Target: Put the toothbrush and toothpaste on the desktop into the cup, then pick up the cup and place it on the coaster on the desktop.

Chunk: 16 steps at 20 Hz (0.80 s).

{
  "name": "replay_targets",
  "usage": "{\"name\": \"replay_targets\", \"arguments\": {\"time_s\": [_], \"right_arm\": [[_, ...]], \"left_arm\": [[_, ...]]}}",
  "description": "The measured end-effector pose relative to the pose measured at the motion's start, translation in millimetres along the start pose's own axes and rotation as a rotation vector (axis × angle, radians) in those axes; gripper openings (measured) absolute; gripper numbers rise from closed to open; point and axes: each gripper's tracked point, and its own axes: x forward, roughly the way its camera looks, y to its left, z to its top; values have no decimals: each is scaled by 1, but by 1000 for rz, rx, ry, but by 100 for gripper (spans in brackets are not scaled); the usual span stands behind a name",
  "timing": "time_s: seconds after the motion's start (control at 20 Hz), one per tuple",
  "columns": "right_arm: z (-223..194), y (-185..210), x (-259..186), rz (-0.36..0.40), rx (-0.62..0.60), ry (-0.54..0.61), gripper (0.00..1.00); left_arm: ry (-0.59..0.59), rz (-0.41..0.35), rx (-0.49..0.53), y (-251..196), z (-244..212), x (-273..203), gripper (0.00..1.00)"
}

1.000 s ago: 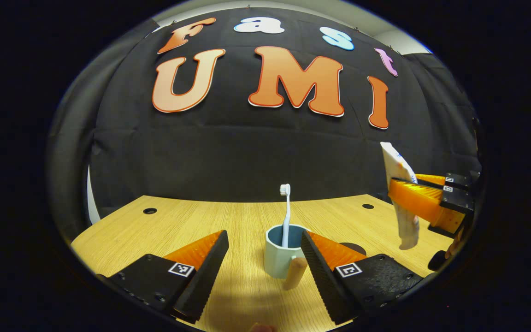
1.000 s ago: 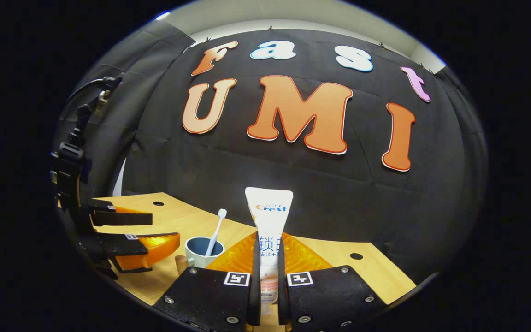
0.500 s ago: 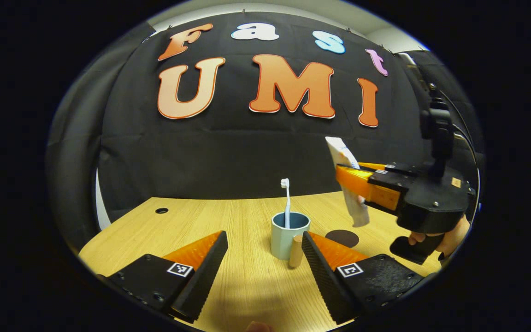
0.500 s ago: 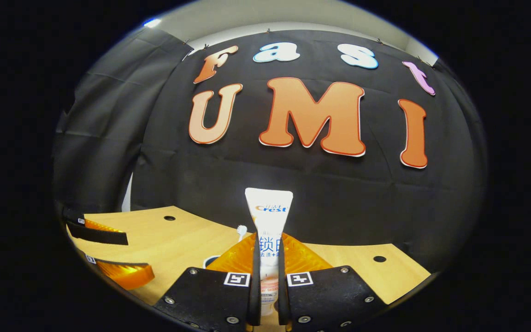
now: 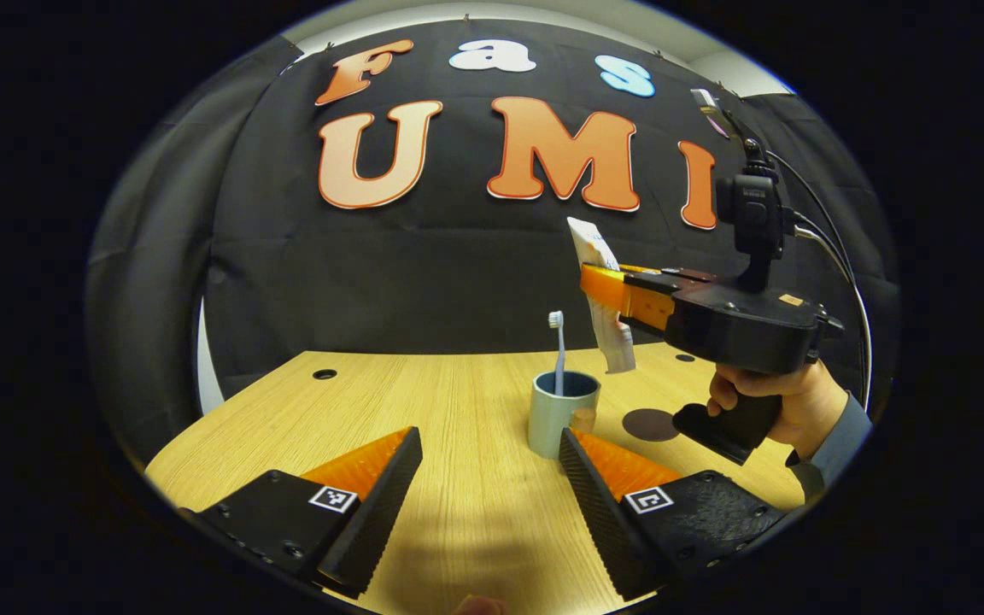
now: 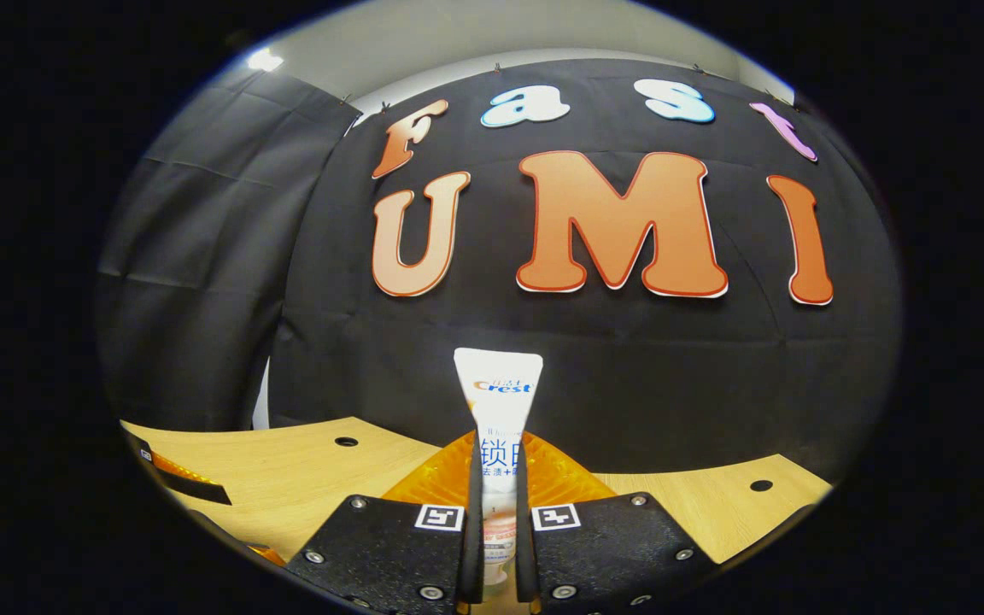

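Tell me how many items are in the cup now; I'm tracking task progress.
1: the toothbrush stands in the cup. The toothpaste hangs above it, clamped in the right gripper.

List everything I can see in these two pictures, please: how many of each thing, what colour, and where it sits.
Cup: one, pale blue-grey with a light wooden handle, standing on the desk.
Toothbrush: one, white, upright in the cup, bristles up.
Toothpaste: one tube, white with print, held in the air above and just right of the cup.
Coaster: one, dark round disc, on the desk right of the cup.
Desk: one, light wood, with small dark holes near its far edge.
Right gripper: one, clamped on the toothpaste.
Left gripper: one, wide open, low over the desk before the cup.
Hand: one, grey sleeve, gripping the right gripper's handle.
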Motion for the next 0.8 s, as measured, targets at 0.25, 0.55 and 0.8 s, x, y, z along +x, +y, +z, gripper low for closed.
{"name": "replay_targets", "arguments": {"time_s": [0.25, 0.55, 0.8], "right_arm": [[-16, 10, 19, 31, 11, -25, 15], [-43, 11, 38, 52, 8, -6, 16], [-70, 16, 38, 70, -17, 34, 16]], "left_arm": [[13, 17, -13, 6, -12, -2, 98], [30, 33, -21, 15, -27, 2, 98], [37, 37, -30, 15, -33, 4, 98]]}}
